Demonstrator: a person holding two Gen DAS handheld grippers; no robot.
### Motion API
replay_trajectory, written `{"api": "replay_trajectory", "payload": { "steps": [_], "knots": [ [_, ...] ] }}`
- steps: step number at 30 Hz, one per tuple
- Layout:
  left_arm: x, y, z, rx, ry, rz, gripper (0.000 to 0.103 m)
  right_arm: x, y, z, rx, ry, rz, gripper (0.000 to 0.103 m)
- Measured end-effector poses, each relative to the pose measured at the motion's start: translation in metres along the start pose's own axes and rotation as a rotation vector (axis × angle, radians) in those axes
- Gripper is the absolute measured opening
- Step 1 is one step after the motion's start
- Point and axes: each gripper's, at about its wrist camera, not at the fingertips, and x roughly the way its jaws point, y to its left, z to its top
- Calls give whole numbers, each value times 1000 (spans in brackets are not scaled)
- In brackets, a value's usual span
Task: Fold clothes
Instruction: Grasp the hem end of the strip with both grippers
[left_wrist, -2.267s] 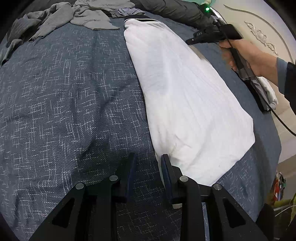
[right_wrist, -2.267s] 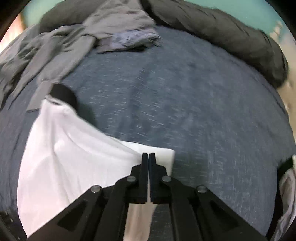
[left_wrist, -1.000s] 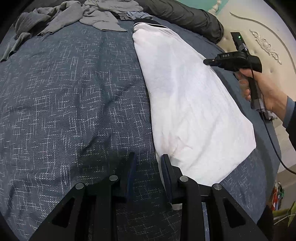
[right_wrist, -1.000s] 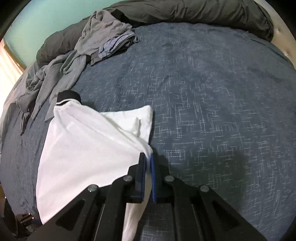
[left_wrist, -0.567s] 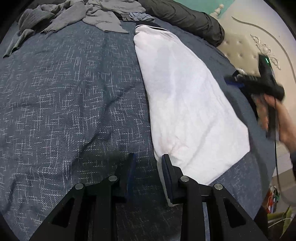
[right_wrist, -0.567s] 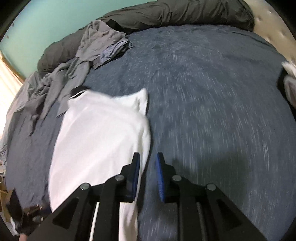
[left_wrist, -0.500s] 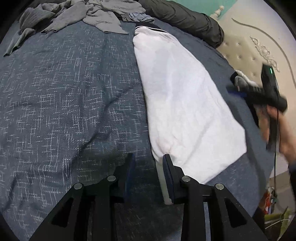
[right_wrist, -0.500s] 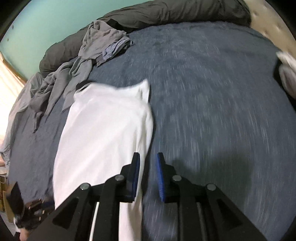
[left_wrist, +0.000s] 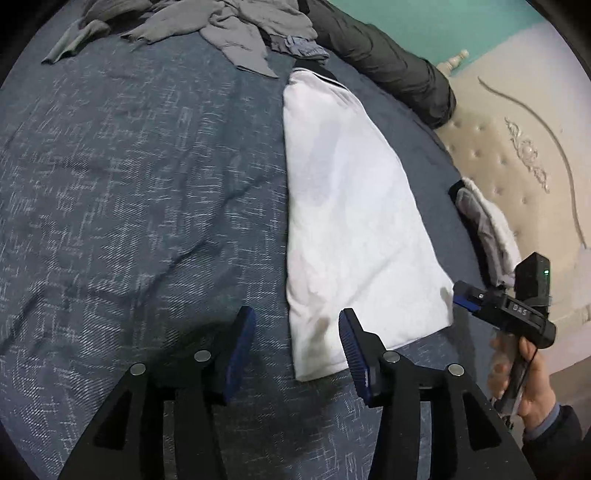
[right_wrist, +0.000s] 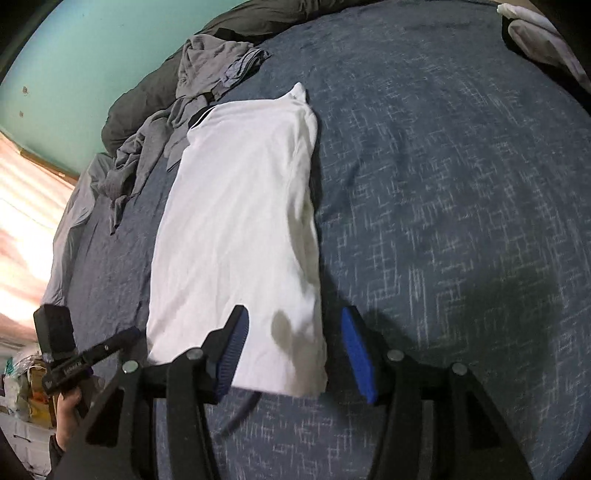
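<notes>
A white shirt (left_wrist: 351, 206) with a dark collar lies folded lengthwise into a long strip on the blue bed cover (left_wrist: 129, 184). My left gripper (left_wrist: 295, 317) hovers over the strip's near left corner. Its jaws are opening, and the corner sits between them without the pads pressing on it. My right gripper (right_wrist: 293, 317) hangs over the near right corner of the shirt (right_wrist: 236, 221). Its jaws are opening too, with cloth below the gap and no grip. Each view shows the other gripper beside the hem: the right gripper (left_wrist: 460, 295) and the left gripper (right_wrist: 125, 338).
A heap of grey clothes (left_wrist: 229, 33) and a dark rolled duvet (left_wrist: 388, 62) lie at the far end of the bed. A small stack of folded clothes (left_wrist: 487, 229) rests by the padded headboard (left_wrist: 535, 166). A hand (right_wrist: 68, 406) holds the left gripper's handle.
The right gripper let go of the shirt's folded edge and swept along the strip to its near hem. Both pairs of jaws have widened. The left gripper rose slightly.
</notes>
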Motion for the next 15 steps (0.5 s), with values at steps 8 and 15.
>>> {"api": "replay_trajectory", "payload": {
  "steps": [8,15],
  "knots": [
    [33,1,-4,-4,66,39,50,11,1,-7,11,31,-18,53],
    [28,6,-13,4,89,16,16,16,-10,-17,23,47,-13,46]
  ]
}}
